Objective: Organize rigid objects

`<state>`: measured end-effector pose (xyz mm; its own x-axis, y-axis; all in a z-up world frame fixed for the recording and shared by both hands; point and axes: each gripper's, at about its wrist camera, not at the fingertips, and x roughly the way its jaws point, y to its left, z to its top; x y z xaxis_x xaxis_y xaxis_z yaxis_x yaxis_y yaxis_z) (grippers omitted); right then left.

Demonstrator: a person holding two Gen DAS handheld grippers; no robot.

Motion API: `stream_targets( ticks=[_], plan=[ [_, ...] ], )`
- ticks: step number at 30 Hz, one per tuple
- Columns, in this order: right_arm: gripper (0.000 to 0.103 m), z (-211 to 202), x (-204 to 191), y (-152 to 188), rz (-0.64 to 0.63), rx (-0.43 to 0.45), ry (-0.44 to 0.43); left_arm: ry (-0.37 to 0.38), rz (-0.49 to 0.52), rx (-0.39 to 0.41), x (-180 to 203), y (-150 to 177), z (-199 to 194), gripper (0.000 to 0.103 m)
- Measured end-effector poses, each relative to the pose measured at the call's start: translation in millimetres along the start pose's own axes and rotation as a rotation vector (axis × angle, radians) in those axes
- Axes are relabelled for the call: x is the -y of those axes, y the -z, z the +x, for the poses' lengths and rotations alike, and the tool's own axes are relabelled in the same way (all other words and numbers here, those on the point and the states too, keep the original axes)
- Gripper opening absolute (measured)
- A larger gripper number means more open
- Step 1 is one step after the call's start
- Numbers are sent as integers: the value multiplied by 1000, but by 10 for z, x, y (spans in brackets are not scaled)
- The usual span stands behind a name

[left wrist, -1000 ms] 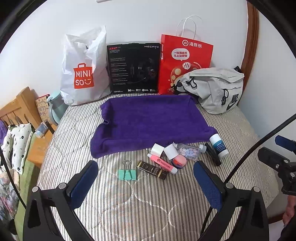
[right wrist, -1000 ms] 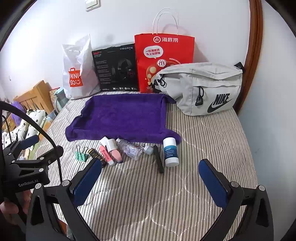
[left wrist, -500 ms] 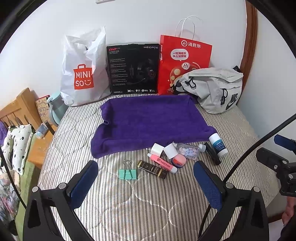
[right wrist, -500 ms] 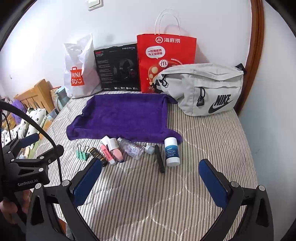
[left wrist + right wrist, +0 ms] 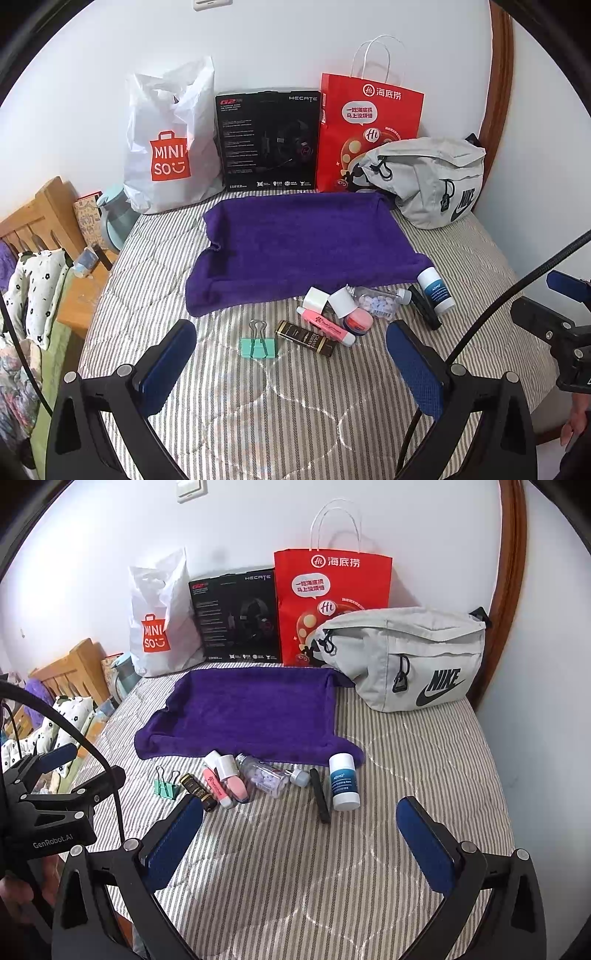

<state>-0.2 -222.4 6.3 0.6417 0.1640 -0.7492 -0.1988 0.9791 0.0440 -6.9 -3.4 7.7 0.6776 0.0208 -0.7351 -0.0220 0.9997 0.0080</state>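
Observation:
A row of small items lies on the striped bed just in front of a purple towel (image 5: 306, 243) (image 5: 251, 709). From left: a green binder clip (image 5: 258, 346) (image 5: 165, 785), a dark gold-lettered tube (image 5: 306, 338) (image 5: 198, 792), a pink highlighter (image 5: 327, 326) (image 5: 216, 785), a pink white-capped jar (image 5: 352, 314) (image 5: 232, 775), a clear pill bottle (image 5: 378, 301) (image 5: 267, 777), a black stick (image 5: 424, 306) (image 5: 319, 794), and a white-blue balm stick (image 5: 436, 290) (image 5: 343, 781). My left gripper (image 5: 291, 354) hovers open before the clip. My right gripper (image 5: 299, 830) hovers open before the balm stick. Neither holds anything.
Against the back wall stand a white Miniso bag (image 5: 168, 144), a black headset box (image 5: 267, 140), a red paper bag (image 5: 365, 129) and a grey Nike waist bag (image 5: 410, 657). A wooden headboard (image 5: 37, 218) and bedside clutter lie left. The wall bounds the bed on the right.
Both grippers have barely shifted; the views drift slightly. Nothing on the bed has moved and both stay open.

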Motion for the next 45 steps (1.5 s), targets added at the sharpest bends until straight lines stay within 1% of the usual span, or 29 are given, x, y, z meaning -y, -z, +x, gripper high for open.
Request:
stream_targets(
  ticks=[10,17,20,22,23,27,32,40,45],
  plan=[
    [103,-22,6,21,-3,0,3,1,-1,1,-1,8,-1,103],
    [103,31,29,9,3,-8,-8,1,-18,-21,-97,23,97,103],
    [103,83,59,4,5,-18,-11,-8,-22,-31,-147,31,163,103],
    [103,128,89,11,11,-25,-17,-27,-20,-42,-182,45,226,103],
    [103,150,104,17,14,-31,-19,-41,-19,-52,-206,58,270,103],
    [103,259,175,52,30,-53,-18,-60,-16,-70,-276,118,417,103],
    [103,394,255,77,32,-68,-30,-91,-7,-122,-365,222,739,103],
    [103,696,386,123,53,-113,-52,-54,-36,-205,-529,406,1277,101],
    [100,928,462,163,51,-155,-23,-37,-52,-238,-574,476,1519,97]
  ],
)
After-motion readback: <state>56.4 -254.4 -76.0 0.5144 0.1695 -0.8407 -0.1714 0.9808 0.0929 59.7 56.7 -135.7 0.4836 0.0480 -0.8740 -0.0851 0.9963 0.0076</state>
